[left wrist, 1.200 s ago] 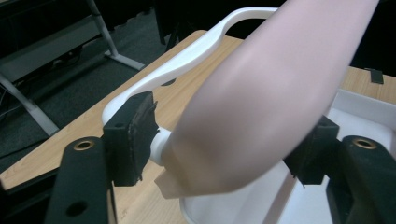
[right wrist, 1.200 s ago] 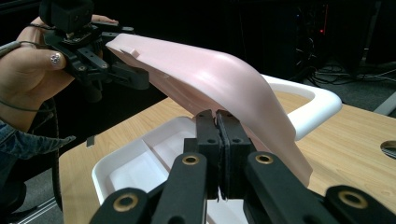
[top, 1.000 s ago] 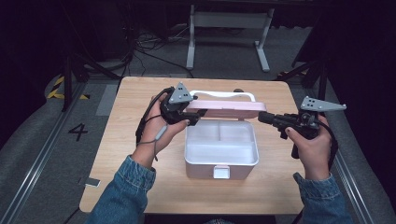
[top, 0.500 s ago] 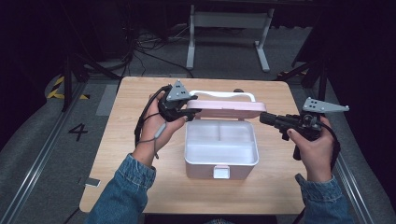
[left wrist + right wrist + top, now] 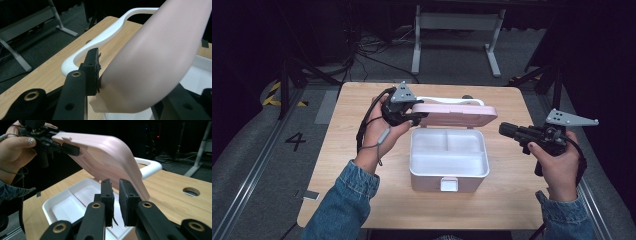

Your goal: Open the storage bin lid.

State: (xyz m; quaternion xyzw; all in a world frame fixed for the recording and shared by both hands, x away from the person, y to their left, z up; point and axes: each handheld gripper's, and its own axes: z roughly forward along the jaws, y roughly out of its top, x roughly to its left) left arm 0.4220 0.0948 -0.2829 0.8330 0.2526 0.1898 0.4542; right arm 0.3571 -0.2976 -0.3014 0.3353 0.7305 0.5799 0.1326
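A white box [image 5: 449,174] stands open at the table's middle, its pink lid [image 5: 457,115] tipped up at the back with a white handle [image 5: 447,100] behind it. My left gripper [image 5: 416,118] has just been closing and is shut on the lid's left end; its pad [image 5: 93,67] presses the lid [image 5: 160,57] beside the handle [image 5: 100,42]. My right gripper [image 5: 504,129] hovers just off the lid's right end. Its jaws have just been opening, and the narrow gap at the tips [image 5: 116,190] holds nothing. The lid [image 5: 107,152] rises ahead of it.
The box's two compartments [image 5: 75,202] hold nothing. A round cable hole [image 5: 191,191] is in the tabletop behind the box. A metal stand [image 5: 457,20] and cables lie on the floor beyond the table. A small tag [image 5: 310,195] sits at the table's front left edge.
The left jaws have closed onto the lid's left end. The right jaws have parted and come off the lid's right end, drawing slightly to the right.
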